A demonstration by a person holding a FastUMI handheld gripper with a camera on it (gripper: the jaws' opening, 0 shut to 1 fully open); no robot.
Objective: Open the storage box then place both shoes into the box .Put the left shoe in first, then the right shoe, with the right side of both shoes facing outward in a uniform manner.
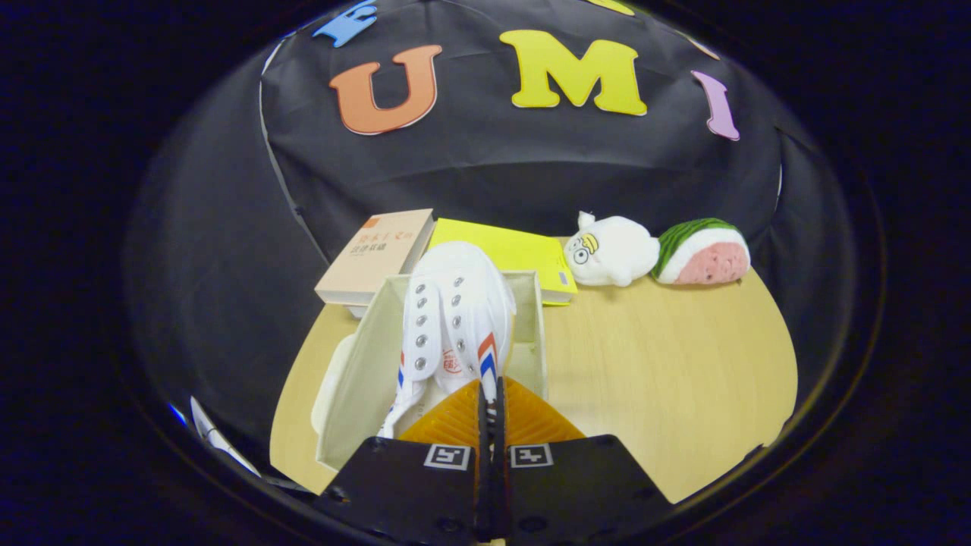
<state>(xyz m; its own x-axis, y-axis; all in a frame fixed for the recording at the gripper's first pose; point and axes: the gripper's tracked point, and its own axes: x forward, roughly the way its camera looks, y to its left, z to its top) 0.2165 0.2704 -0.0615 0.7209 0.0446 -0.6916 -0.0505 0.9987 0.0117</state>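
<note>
On the pale wooden table [667, 364], the gripper [490, 394] pinches the white shoe [455, 318] over the open box [364, 364].

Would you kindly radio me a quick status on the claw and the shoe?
Claw shut on white shoe. Shoe hangs toe-first over the open storage box. Books and plush toys beyond, not in the way.

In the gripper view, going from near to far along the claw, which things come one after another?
Claw, fingers closed on the shoe's edge → white shoe in the open storage box → yellow book → booth wall.
</note>
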